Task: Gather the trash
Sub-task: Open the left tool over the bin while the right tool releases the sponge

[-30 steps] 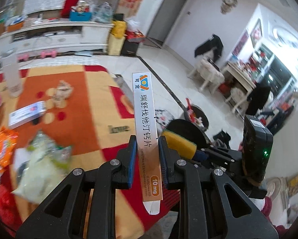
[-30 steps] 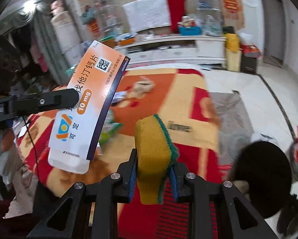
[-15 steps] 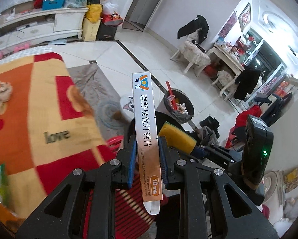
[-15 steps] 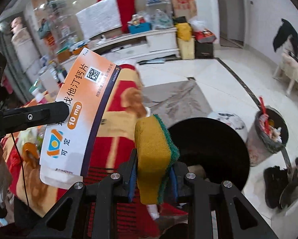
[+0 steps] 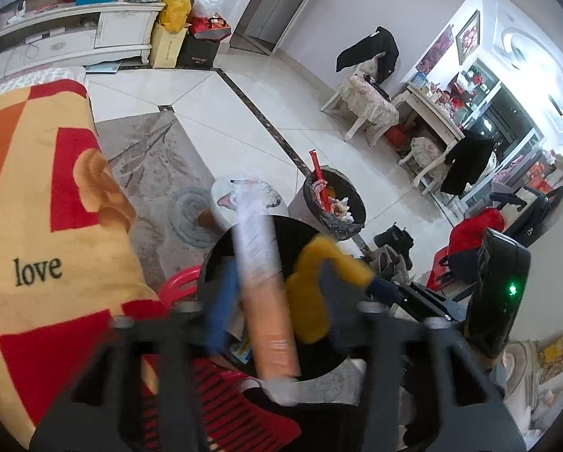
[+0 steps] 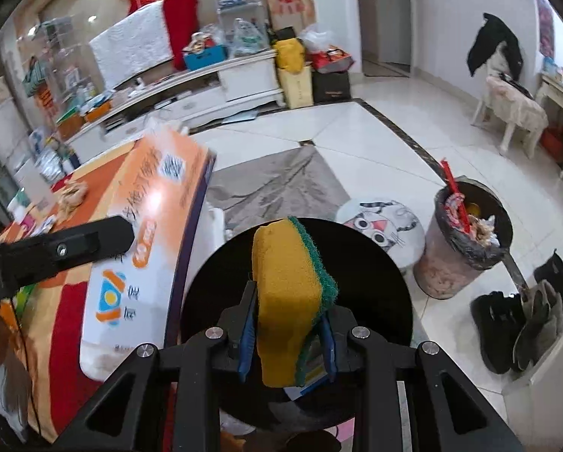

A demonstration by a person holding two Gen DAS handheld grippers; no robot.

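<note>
Hovering above a round black bin, the left gripper has just been opening its jaws; the flat orange-and-white medicine box stands between them, blurred, and looks released (no pad visibly presses it). The right gripper has also just been easing open, yet its blue pads still flank the yellow sponge with a green scouring layer, upright over the bin's mouth. An orange-and-red patterned cloth covers the worktop, whose right edge lies beside the bin.
</note>
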